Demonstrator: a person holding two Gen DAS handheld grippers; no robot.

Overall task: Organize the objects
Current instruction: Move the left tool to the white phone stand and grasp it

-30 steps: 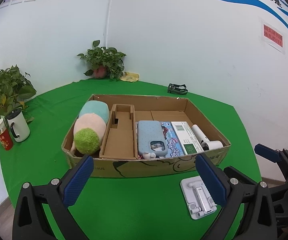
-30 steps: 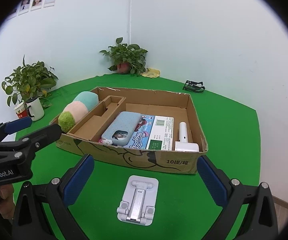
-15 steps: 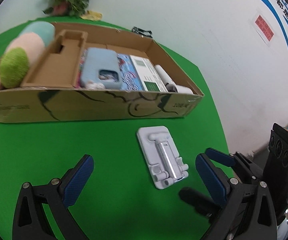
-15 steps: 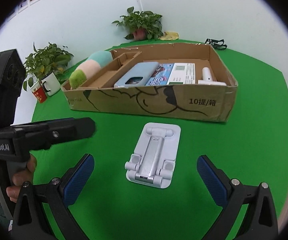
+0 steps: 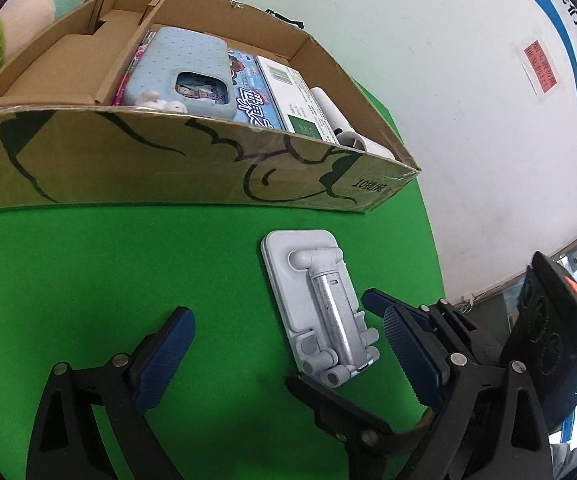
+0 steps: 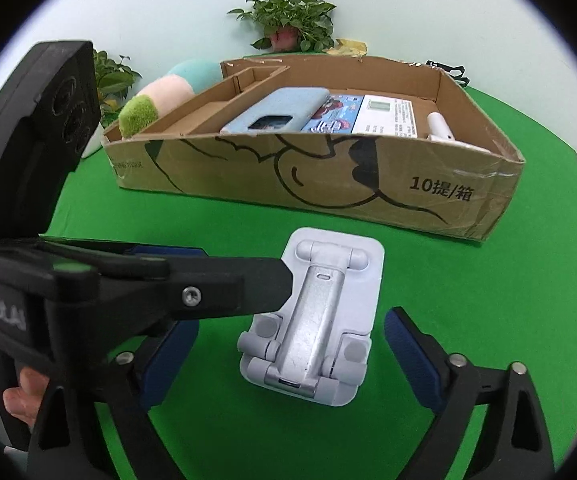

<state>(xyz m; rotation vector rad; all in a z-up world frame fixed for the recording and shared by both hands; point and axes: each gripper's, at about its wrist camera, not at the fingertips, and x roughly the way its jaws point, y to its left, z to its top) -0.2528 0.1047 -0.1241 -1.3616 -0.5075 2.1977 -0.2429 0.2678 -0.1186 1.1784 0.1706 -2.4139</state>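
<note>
Phone stand (image 6: 312, 320): folded flat, pale grey-white plastic base w/ rounded corners, brushed-metal arm down the middle, round hinge barrels at both ends. Lies on green felt-like surface (image 6: 508, 280), just in front of the box. Long axis runs roughly toward the box; end w/ the doubled hinge knuckles faces me.

Cardboard box (image 6: 328, 184): corrugated, low open tray, black line-art on front wall, print reads "10提/箱" at right; small text at left end too small to read. Inside, L to R: cardboard insert (image 5: 68, 52) w/ cut-outs, light-blue dotted phone case (image 5: 184, 68) lying on a printed blue packet (image 5: 256, 100), white/green carton w/ barcode (image 5: 292, 100), white tube-shaped item (image 5: 340, 120) by the right wall. Plush (image 6: 160, 96) in green, pink and teal bands, fuzzy, at the box's far left end.

Right tool (image 6: 288, 364): blue ribbed pads apart, have just been closing in; stand sits between them, pads not touching it. Left tool (image 5: 288, 356): pads also apart, just been narrowing; in its own view the stand's near end lies between them, closer to the right pad, no contact that I can see. In right view one black finger of the left tool (image 6: 224, 288) crosses over the stand's left edge. Partial lettering on that body, can't read it all.

Potted plant (image 6: 288, 16) at back wall.
</note>
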